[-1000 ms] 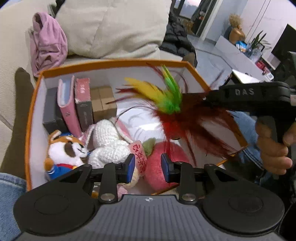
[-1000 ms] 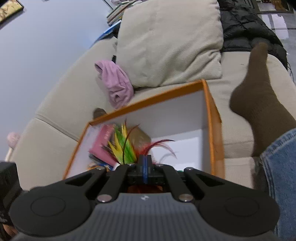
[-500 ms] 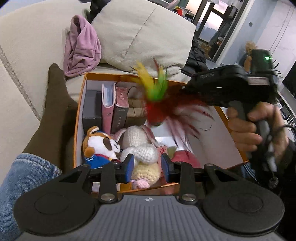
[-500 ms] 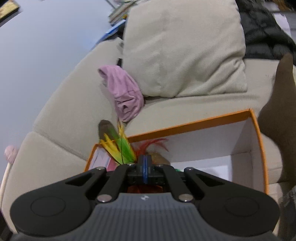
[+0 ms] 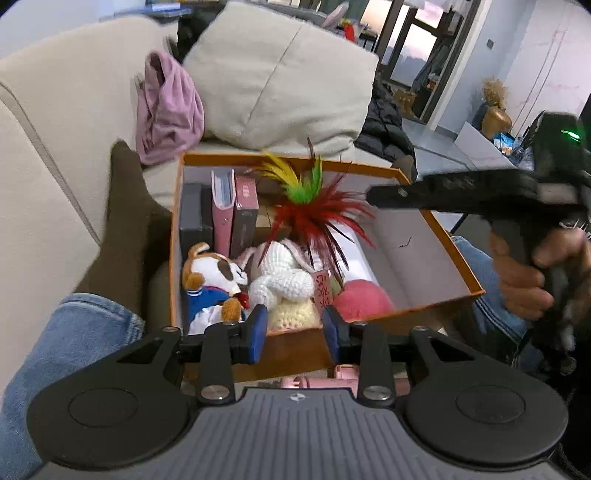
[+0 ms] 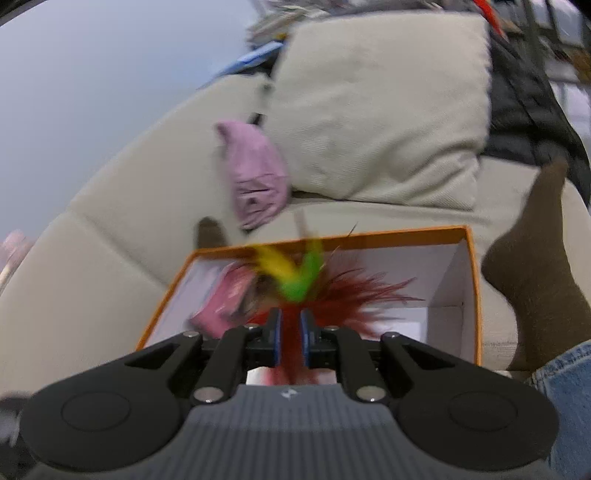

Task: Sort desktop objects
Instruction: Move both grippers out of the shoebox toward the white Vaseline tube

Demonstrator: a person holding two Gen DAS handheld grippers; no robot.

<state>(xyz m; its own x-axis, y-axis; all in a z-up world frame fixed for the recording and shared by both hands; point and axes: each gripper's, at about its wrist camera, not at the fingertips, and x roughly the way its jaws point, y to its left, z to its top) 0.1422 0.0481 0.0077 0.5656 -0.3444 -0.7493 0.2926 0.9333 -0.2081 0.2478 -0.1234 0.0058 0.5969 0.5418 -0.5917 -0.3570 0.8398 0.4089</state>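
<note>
Left wrist view looks steeply down, close over orange box [image 5: 436, 295] at frame centre. Right wrist view faces box [image 6: 471, 280] from opposite side, shallower. Both share box, sofa cushion [image 5: 280, 81] [image 6: 388, 103].

Even, soft indoor light; bright windows [image 5: 436, 22] glare at the left view's top. The right view is motion-blurred, smearing the feather toy [image 6: 295, 280]. Fisheye bends both edges, corners dark.
</note>
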